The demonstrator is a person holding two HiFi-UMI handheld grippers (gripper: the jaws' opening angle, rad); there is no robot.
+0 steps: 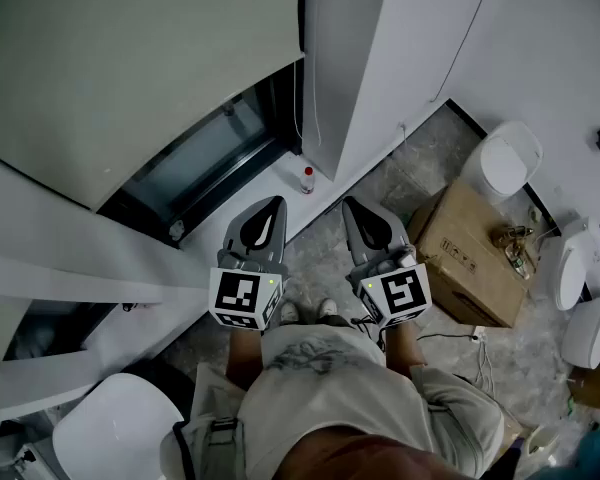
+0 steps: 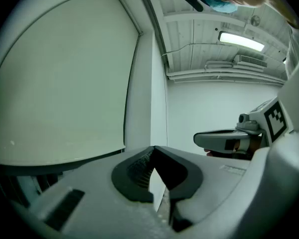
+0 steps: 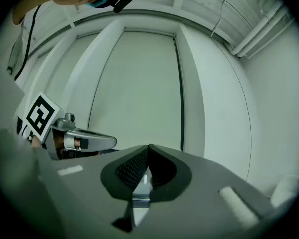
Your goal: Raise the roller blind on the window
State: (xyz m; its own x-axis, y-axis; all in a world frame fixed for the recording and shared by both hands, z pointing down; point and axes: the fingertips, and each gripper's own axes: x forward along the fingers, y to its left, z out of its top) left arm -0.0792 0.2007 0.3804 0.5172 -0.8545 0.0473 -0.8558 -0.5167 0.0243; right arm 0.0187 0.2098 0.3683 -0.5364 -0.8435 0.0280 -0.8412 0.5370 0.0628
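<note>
The pale roller blind (image 1: 130,58) hangs over most of the window at the upper left; a strip of dark glass (image 1: 210,163) shows below its bottom edge. A thin cord (image 1: 303,108) runs down the blind's right side by the white wall column. My left gripper (image 1: 273,206) and right gripper (image 1: 354,208) are side by side below the sill, both shut and holding nothing, short of the blind and cord. The left gripper (image 2: 153,151) points at the blind (image 2: 65,83). The right gripper (image 3: 148,148) also faces the blind (image 3: 134,83).
A small bottle (image 1: 307,178) stands on the white sill (image 1: 270,193). On the floor to the right are a cardboard box (image 1: 470,253), white lidded bins (image 1: 508,158) and cables. A white seat (image 1: 115,428) is at lower left. The person's feet (image 1: 305,311) are near the wall.
</note>
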